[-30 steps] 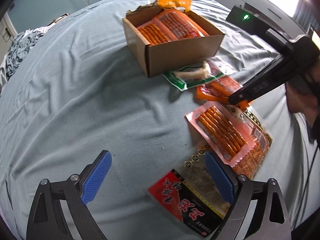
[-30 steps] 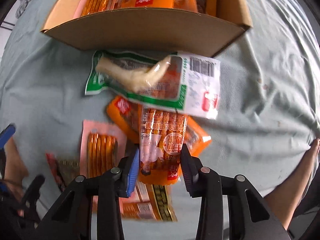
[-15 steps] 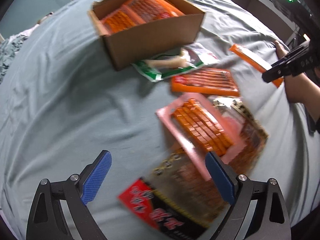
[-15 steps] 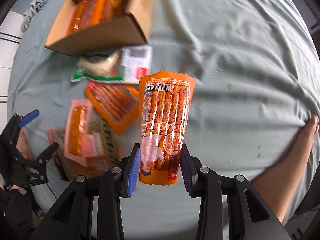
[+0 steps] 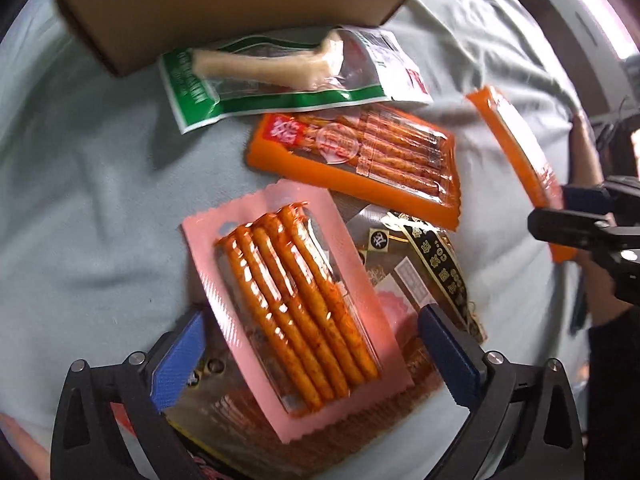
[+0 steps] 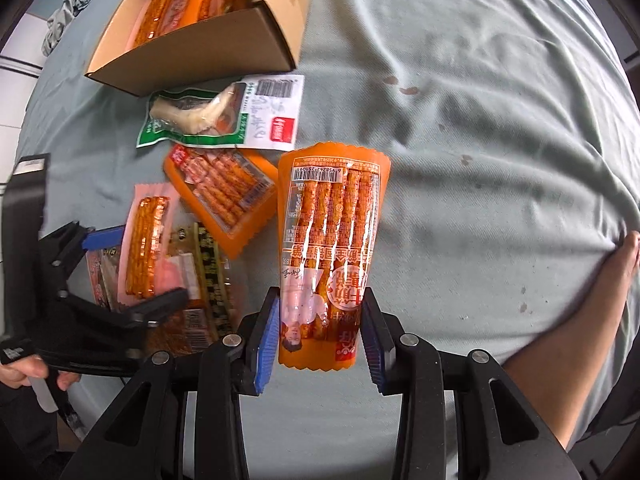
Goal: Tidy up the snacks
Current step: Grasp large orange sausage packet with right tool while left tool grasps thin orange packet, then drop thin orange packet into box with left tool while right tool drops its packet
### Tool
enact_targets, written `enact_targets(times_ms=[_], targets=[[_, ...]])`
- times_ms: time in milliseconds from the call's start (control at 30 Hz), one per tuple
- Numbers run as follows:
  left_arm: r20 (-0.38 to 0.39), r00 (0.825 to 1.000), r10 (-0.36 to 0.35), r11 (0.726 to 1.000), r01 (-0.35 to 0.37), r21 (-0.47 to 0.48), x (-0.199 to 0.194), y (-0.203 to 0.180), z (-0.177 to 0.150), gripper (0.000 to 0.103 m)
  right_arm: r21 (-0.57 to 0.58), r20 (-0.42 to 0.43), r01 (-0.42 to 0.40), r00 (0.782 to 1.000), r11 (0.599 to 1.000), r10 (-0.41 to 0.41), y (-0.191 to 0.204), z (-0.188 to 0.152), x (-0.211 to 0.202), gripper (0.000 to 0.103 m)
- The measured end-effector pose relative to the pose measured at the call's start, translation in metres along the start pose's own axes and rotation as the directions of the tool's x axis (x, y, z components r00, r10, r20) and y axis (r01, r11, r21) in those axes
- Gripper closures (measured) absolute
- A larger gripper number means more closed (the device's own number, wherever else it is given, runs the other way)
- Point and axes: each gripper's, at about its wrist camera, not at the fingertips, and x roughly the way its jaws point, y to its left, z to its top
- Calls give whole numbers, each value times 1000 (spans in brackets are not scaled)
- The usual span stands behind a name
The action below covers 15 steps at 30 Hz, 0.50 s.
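Observation:
My right gripper [image 6: 320,338] is shut on an orange snack-stick packet [image 6: 330,240] and holds it up above the bedsheet; the packet also shows edge-on in the left wrist view [image 5: 516,160]. My left gripper [image 5: 316,358] is open, low over a pink packet of orange sticks [image 5: 296,304], its fingers either side of it. The pink packet lies on a dark gold-printed packet [image 5: 428,264]. A second orange packet [image 5: 356,156] and a green-and-white packet [image 5: 280,76] lie beyond. The cardboard box [image 6: 200,44] holds several orange packets.
Everything lies on a wrinkled pale blue bedsheet [image 6: 480,120]. The box wall [image 5: 224,4] stands just behind the green-and-white packet. A person's bare arm [image 6: 580,320] rests at the sheet's right edge. A red-and-black packet [image 6: 100,276] lies under the pile.
My right gripper has lifted the orange packet off the pile and drawn it back. My left gripper has moved forward and down over the pink packet.

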Motion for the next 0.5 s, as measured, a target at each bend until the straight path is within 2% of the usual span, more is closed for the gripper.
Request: enact_targets(times_ms=[67,133,167,233,367,500], targets=[[4,1000,3,1000,-3,21,0,-4,0,7,-9,0,2,1000,1000,-2,1,-2,-2,67],[29,999,-27,998,26,50,-7,-8,-1,46,-18,-1,11,1000,1000,-11,2,-2,0,67],[34,998,-51,997,49,64,-11,-9,-2,54,-17,-3,13,1000,1000,-13,2,-3,3,67],[16,996,-86,994,84,68,-17,-5,-6,95,-9,-4,21,1000,1000,-21,-1,-2,2,67],[27,997,-77,994,75,79,-28,7,-21,95,3,6,34,999,999,-34,0,0,-1,67],[79,991,-111,991,105,83,-50,25,-30,96,10,30,31,999,999,-32,2,2,-10,67]])
